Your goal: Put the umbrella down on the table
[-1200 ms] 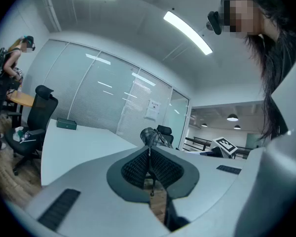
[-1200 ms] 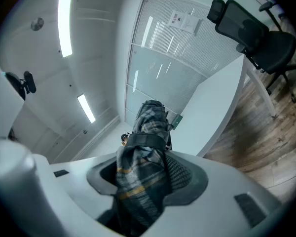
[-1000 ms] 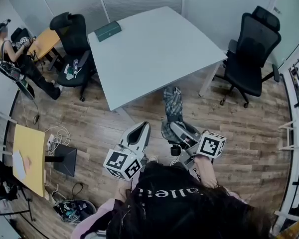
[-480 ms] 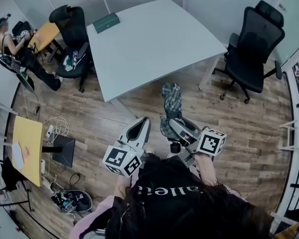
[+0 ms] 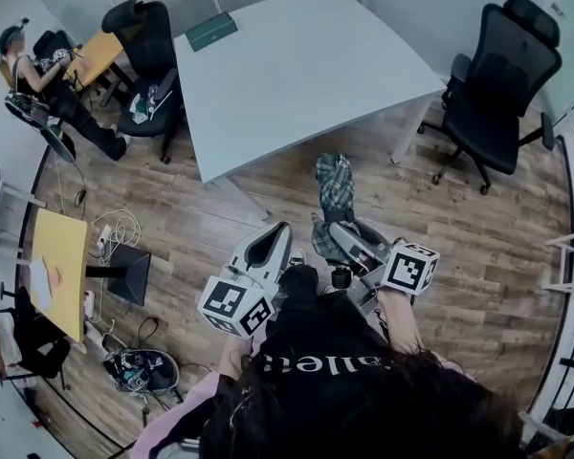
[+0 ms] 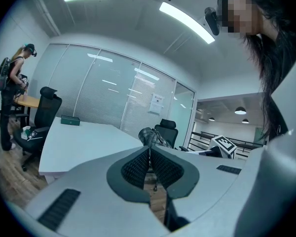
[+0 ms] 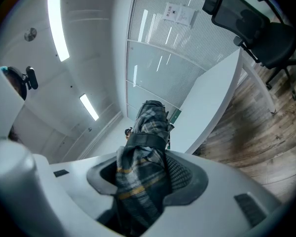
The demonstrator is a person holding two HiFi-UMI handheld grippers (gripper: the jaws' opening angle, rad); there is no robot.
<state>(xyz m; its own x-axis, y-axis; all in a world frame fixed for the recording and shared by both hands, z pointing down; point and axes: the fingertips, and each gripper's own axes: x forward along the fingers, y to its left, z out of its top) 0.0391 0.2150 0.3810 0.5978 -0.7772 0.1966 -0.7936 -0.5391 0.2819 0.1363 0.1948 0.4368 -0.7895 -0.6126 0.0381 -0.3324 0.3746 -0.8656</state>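
A folded plaid umbrella (image 5: 334, 182) is held level above the wooden floor, its tip short of the near edge of the white table (image 5: 297, 75). My right gripper (image 5: 345, 241) is shut on its lower part; in the right gripper view the umbrella (image 7: 149, 124) fills the gap between the pads and juts out ahead of my right gripper (image 7: 147, 177). My left gripper (image 5: 271, 244) hangs to the left of it, shut with nothing in it. In the left gripper view the pads of my left gripper (image 6: 149, 165) meet, with the umbrella (image 6: 151, 137) and the table (image 6: 79, 138) beyond.
A green box (image 5: 210, 31) lies at the table's far left corner. Black office chairs stand at the table's right (image 5: 502, 84) and far left (image 5: 145, 55). A person (image 5: 38, 79) sits by a yellow desk at the far left. Cables and a bag (image 5: 139, 371) lie on the floor at the left.
Both grippers and the umbrella have edged a little forward toward the table. The right gripper's hold on the umbrella is the same, and the left gripper stays shut.
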